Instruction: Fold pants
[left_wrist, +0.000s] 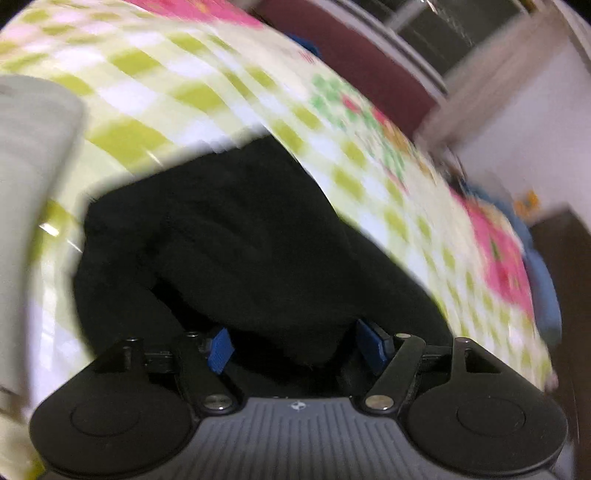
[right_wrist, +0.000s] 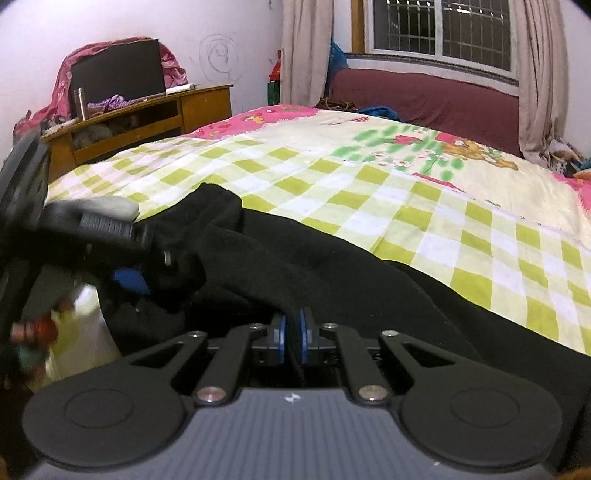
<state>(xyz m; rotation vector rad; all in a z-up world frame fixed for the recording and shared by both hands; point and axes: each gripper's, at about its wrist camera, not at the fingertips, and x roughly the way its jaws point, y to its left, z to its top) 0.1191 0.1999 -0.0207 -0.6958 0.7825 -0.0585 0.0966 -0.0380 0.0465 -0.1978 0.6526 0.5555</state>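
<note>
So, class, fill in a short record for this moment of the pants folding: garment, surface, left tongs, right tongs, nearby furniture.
garment: black pants, lying rumpled on the bed
surface: green-checked bedsheet with pink border
left tongs: open, blue pads on either side of black fabric
right tongs: shut on a fold of the pants
nearby furniture: wooden desk against the wall, maroon sofa under the window

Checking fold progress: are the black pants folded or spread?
Neither: the black fabric pants lie bunched in ridges on the checked bedsheet.
</note>
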